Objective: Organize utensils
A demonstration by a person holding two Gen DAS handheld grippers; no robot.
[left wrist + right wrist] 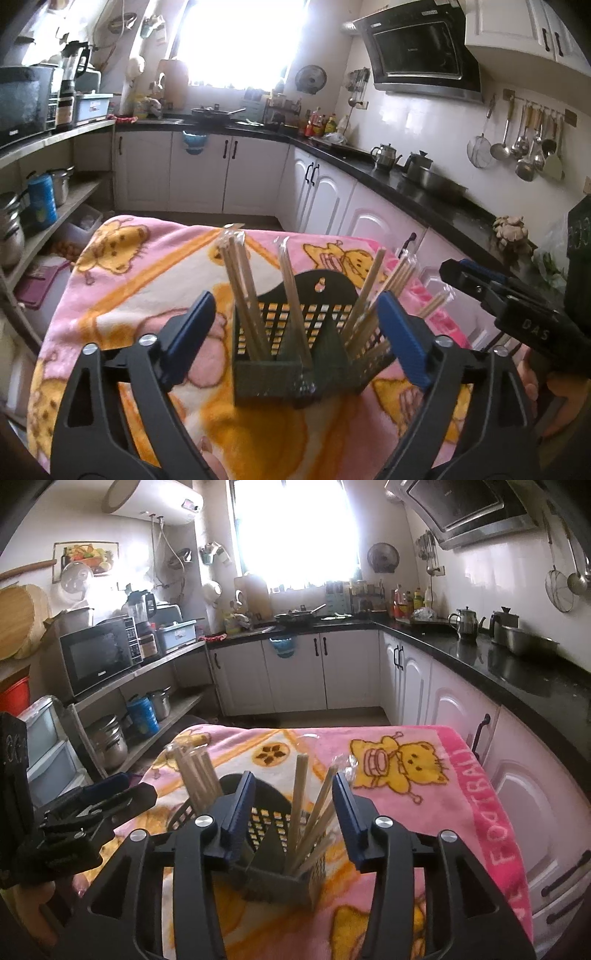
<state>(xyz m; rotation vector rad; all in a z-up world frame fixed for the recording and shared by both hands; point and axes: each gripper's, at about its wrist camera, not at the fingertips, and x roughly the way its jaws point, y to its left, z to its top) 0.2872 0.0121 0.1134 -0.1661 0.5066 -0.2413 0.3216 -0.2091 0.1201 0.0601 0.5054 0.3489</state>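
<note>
A black perforated utensil holder stands on a pink cartoon blanket. Several plastic-wrapped wooden chopsticks lean upright in its compartments. My left gripper is held back from the holder's near side with its blue pads wide apart and nothing between them. It also shows at the left of the right wrist view as a dark left gripper. My right gripper hovers just before the holder, jaws apart and touching nothing. In the left wrist view, the right gripper reaches in from the right.
White cabinets under a black counter run along the right and back. Open shelves with pots and a microwave line the left. A hand holds the right gripper's handle.
</note>
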